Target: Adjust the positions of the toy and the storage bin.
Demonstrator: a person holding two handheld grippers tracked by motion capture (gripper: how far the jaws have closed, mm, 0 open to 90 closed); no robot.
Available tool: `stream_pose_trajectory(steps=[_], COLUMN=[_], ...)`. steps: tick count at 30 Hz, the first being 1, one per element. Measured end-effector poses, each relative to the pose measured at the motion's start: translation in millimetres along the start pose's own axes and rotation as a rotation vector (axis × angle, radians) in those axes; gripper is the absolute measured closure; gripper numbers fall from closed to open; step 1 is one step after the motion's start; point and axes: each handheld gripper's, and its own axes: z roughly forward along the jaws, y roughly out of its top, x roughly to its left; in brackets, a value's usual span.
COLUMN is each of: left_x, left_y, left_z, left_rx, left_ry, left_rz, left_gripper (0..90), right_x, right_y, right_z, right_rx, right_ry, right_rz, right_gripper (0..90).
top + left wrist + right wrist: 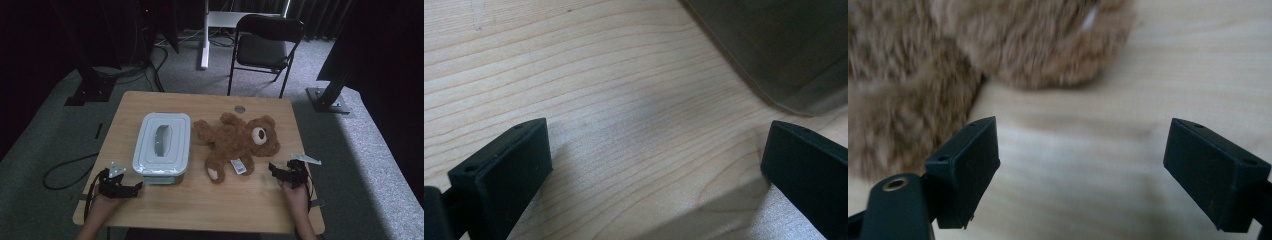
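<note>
On the left, at about 7 o'clock on the tabletop (200, 200), the left tongs (135, 187) rest low in the person's hand, jaws spread wide with nothing between them. In the left gripper view, the bare wood lies between the two black jaws, and a rounded corner of the pale grey box (784, 50) stands just beyond them, near but apart. The box (162, 145) sits left of centre with its lid on.

At the centre lies the brown teddy bear (237, 142), sprawled on the wood just beside the box, with a white tag near its lower leg. Its head points toward 3 o'clock.

At 5 o'clock, the right tongs (274, 169) are also released and empty, aimed at the bear from just beside it. The right gripper view is blurred, so I cannot tell exactly which part of the bear (998, 50) is nearest; it is probably a leg or the body.

I judge the step in hand to be the reach for the bear. To do it well, the right tongs should go forward low, take a thick part such as the leg or belly deep between the jaws, and close firmly, because soft plush can slip.
</note>
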Motion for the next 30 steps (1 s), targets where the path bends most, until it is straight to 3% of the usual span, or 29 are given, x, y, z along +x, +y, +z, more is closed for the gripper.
stream_pose_trajectory(steps=[7, 13, 16, 22, 26, 28, 29, 30], left_x=[0.0, 0.0, 0.0, 0.0, 0.0, 0.0, 0.0, 0.0], left_y=[0.0, 0.1, 0.1, 0.0, 0.0, 0.0, 0.0, 0.0], left_z=[0.0, -0.2, -0.2, 0.0, 0.0, 0.0, 0.0, 0.0], left_rx=[0.0, 0.003, 0.002, 0.0, 0.001, 0.0, 0.001, 0.001], left_ry=[0.0, 0.0, 0.0, 0.0, 0.0, 0.0, 0.0, 0.0], left_rz=[0.0, 0.0, 0.0, 0.0, 0.0, 0.0, 0.0, 0.0], left_gripper=[0.5, 0.5, 0.5, 0.5, 0.5, 0.5, 0.5, 0.5], right_x=[-3.2, -8.0, -2.5, 34.3, 62.9, 71.0, 74.0, 78.9], right_y=[20.9, 28.4, 27.3, 22.7, 19.0, 15.5, 13.8, 9.8], right_z=[12.2, 27.8, 33.8, 32.9, 28.9, 27.8, 26.9, 27.5], right_rx=[0.005, 0.033, 0.057, 0.091, 0.119, 0.14, 0.143, 0.167], right_ry=[0.027, 0.089, 0.12, 0.221, 0.246, 0.264, 0.278, 0.258], right_rz=[0.016, 0.096, 0.107, 0.082, 0.026, 0.027, 0.031, 0.014], right_gripper=[14.1, 14.4, 14.4, 14.5, 16.2, 16.2, 18.8, 23.6])
